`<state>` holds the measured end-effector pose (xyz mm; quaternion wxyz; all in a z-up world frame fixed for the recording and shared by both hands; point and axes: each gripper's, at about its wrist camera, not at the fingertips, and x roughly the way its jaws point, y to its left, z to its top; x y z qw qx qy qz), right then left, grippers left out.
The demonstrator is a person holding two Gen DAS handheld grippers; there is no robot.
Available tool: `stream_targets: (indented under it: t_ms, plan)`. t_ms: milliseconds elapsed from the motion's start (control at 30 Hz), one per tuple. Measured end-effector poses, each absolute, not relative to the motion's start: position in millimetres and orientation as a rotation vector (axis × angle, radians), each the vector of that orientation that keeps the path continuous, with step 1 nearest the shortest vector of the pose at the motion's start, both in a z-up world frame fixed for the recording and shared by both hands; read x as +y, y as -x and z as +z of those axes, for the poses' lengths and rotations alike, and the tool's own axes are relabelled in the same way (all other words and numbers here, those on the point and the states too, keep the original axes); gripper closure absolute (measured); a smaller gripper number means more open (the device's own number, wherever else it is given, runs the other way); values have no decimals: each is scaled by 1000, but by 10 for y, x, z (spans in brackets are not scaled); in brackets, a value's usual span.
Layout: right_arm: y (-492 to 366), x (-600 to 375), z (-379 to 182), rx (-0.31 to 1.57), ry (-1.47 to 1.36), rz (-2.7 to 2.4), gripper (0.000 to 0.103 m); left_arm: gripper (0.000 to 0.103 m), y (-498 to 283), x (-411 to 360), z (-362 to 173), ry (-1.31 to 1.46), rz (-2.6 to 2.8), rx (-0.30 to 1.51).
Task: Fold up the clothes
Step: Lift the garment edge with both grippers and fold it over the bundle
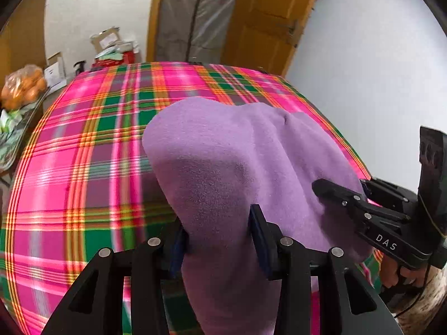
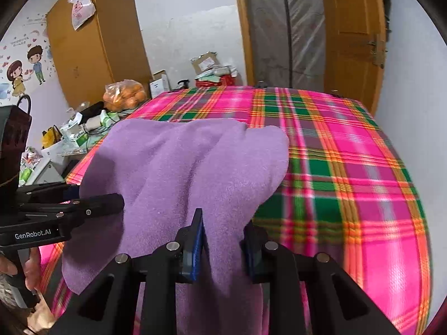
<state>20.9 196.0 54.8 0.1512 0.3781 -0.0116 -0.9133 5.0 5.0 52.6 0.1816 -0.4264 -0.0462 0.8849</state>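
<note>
Both jaws clamping purple cloth (image 1: 223,162)

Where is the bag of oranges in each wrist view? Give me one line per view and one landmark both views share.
Left wrist view: the bag of oranges sits at the far left edge, beside the plaid bed cover.
Right wrist view: the bag of oranges lies left of centre, just past the bed's far left corner.
Shared landmark: the wooden door behind the bed, at upper right in both.
</note>
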Motion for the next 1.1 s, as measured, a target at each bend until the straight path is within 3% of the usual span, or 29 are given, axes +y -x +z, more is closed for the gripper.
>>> stream_targets:
  t_ms: [400, 1100]
  plan:
    - [478, 1366, 580, -31, -1069, -2553, 78, 59, 433, -654, 544, 1253, 2574, -274]
    - [1474, 865, 348, -112, -1114, -2522, 78, 59, 1483, -1216, 387, 1344, 2637, -379]
